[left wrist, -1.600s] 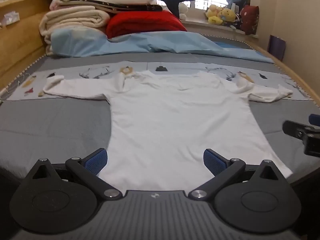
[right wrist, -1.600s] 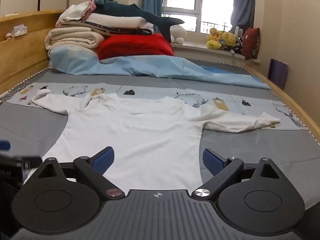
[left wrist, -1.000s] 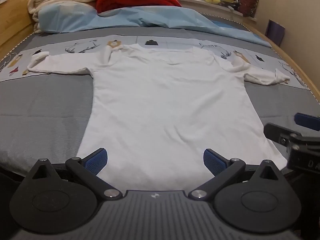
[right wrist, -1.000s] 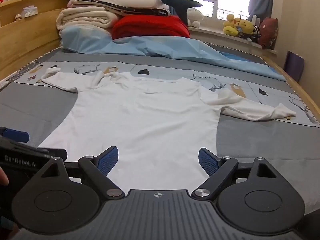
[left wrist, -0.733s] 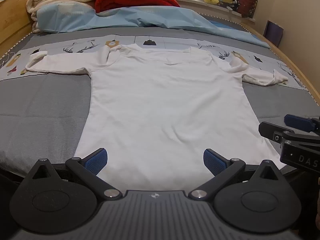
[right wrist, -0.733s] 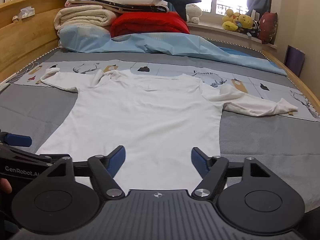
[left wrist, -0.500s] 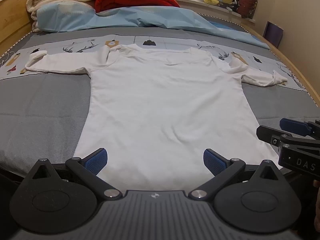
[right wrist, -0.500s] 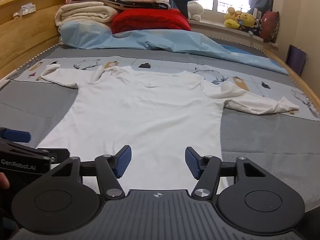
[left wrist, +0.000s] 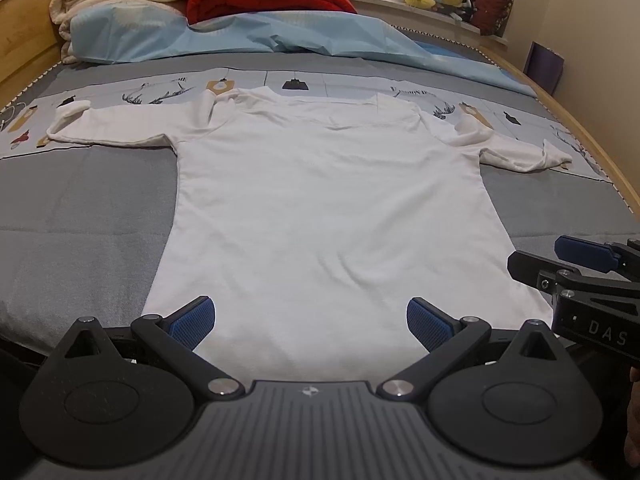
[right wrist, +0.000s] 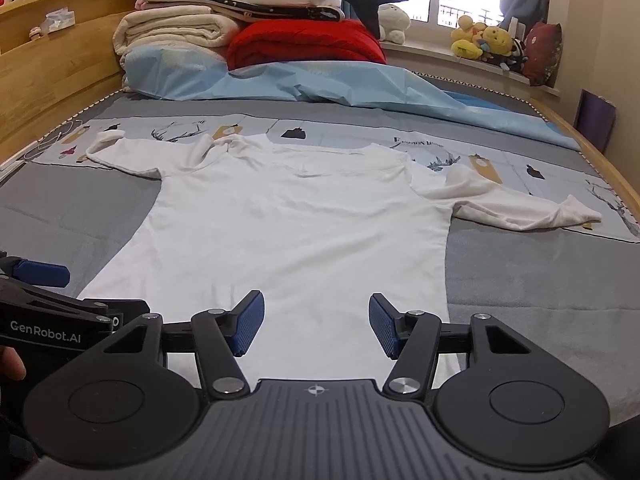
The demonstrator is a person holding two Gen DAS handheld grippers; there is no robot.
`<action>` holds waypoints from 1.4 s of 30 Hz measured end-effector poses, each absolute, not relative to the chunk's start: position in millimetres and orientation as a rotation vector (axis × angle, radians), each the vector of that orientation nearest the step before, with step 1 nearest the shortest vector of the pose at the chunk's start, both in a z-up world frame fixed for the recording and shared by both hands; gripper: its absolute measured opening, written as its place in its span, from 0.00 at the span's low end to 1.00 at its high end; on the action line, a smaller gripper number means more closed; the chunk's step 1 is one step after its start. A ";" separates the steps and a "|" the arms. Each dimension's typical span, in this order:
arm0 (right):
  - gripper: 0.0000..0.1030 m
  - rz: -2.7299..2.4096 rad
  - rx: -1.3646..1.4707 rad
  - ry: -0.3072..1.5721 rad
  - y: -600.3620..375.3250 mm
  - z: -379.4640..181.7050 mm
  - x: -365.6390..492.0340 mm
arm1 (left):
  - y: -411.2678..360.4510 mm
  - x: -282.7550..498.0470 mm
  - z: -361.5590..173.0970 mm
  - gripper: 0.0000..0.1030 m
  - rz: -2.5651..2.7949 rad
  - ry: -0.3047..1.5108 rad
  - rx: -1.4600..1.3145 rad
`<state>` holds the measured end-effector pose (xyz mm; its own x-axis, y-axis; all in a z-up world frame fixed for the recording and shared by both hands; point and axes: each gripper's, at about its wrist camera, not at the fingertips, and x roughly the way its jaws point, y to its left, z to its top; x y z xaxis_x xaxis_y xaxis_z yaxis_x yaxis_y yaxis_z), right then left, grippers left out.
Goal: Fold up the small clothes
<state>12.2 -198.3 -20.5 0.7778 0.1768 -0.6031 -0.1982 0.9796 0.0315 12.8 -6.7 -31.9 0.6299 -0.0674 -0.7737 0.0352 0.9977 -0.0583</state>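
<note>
A small white long-sleeved shirt (left wrist: 328,208) lies flat on the grey bed, sleeves spread left and right, hem toward me; it also shows in the right wrist view (right wrist: 296,224). My left gripper (left wrist: 311,322) is wide open and empty over the hem's left half. My right gripper (right wrist: 316,322) is partly open and empty over the hem's right half. The right gripper's body shows at the right edge of the left wrist view (left wrist: 588,280). The left gripper's body shows at the left edge of the right wrist view (right wrist: 48,312).
A light blue sheet (left wrist: 248,36) lies behind the shirt. Folded cream blankets (right wrist: 176,28) and a red quilt (right wrist: 304,44) are stacked at the head. Plush toys (right wrist: 484,42) sit on the windowsill. A wooden bed rail (right wrist: 48,68) runs along the left.
Both grippers have moved forward and down toward the shirt's hem. My right gripper's jaws have narrowed from wide open to partly open. The left jaws stay wide open.
</note>
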 end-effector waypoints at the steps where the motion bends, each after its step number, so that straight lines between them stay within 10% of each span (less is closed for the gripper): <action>1: 0.58 0.206 -0.035 0.650 -197.7 -20.2 12.0 | -7.0 12.9 -31.8 0.99 -0.059 0.888 -0.038; 42: 0.58 0.199 -0.030 0.720 -198.5 -28.6 20.8 | -8.9 14.1 -37.8 0.99 -0.052 0.909 -0.027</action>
<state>20.8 -198.5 -28.6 0.7337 0.1704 -0.6577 -0.1912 0.9807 0.0408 14.1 -8.9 -37.8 0.6138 -0.0566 -0.7875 0.0338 0.9984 -0.0455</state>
